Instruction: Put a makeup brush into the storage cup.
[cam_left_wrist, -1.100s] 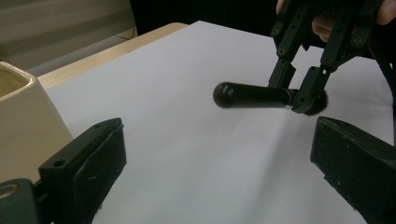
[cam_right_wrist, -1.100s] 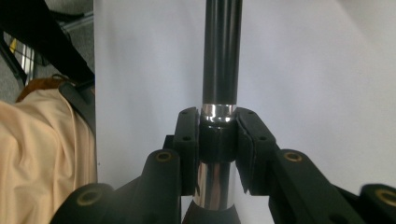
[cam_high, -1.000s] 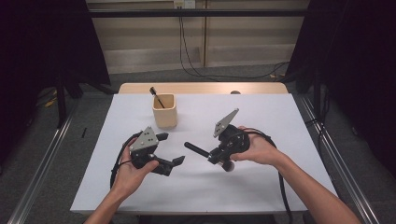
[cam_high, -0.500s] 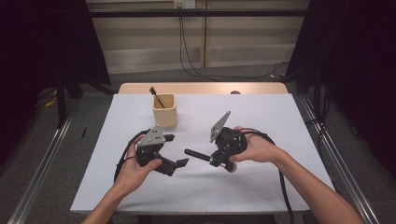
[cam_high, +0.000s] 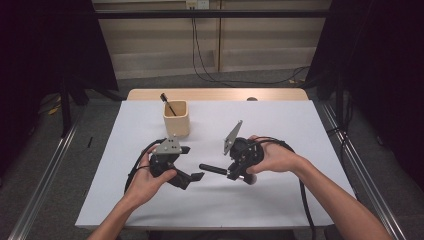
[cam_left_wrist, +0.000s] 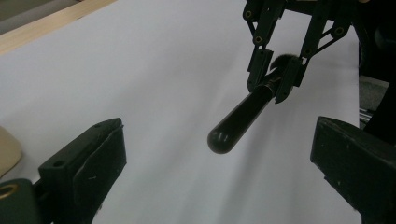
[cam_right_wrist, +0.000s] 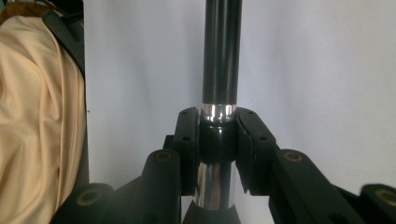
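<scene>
While the right tongs (cam_high: 231, 171) grip the black brush (cam_high: 214, 169) by its metal collar at the frame's middle, the open left tongs (cam_high: 192, 177) face its handle, so the handover looks not yet done.

Wooden cup (cam_high: 176, 119) rearward; open table (cam_high: 280, 125) elsewhere

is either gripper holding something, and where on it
The right gripper is shut on a black brush at its metal band near the bristles, handle pointing outward. The left gripper is open and holds nothing.
</scene>
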